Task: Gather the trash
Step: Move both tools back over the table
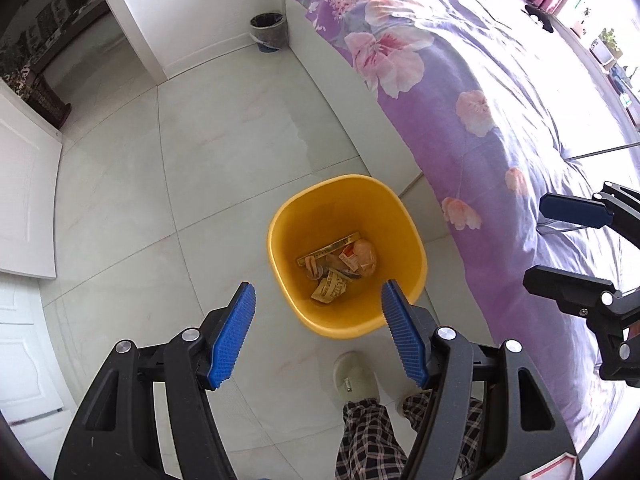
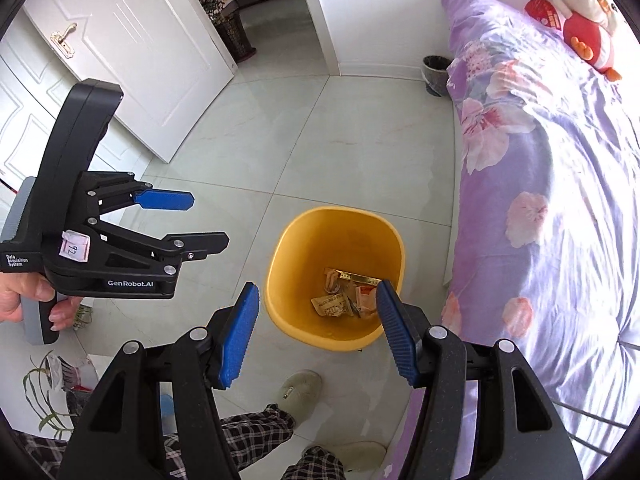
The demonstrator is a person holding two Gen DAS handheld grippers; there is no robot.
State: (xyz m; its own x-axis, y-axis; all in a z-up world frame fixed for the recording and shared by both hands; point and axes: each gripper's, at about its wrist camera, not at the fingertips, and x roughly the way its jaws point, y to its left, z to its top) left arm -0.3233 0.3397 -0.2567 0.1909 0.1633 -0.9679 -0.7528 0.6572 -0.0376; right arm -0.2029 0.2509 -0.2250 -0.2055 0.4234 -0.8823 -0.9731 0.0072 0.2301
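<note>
1. Above the yellow bin [image 1: 346, 256], both tools spread wide and empty: left gripper [image 1: 318, 332] with nothing between its blue pads [image 1: 232, 336], right gripper [image 2: 318, 334] likewise bare between its own pads [image 2: 236, 340]
2. Down at the bottom of the bin, a small heap of trash [image 1: 340, 266]: crumpled wrappers, a flat gold strip, an orange-pink crinkled piece; roughly five or six pieces, too tangled for an exact count
3. By judgement, somewhere between picks: nothing carried, bin already part-filled, no loose litter visible on the tiled floor [image 1: 224, 152] from either wrist view
4. Next move, as a guess: swing both views around the room for remaining scraps, then lower one gripper over a piece with the jaws kept wide until the pads bracket it; thin wrappers likely to slide on smooth tile, so a low, flat approach needed
5. Counted: two grippers, one per hand; two bins, the yellow one standing near the bed [image 1: 500, 120] and a second bin [image 1: 269, 32], small, dark and bag-lined, well apart by the far wall at the foot of the bed; one plush toy [image 2: 588, 16] on the purple floral cover; two slippered feet, one slipper [image 1: 356, 372] just beside the yellow bin; one white door [image 2: 132, 52] standing ajar
</note>
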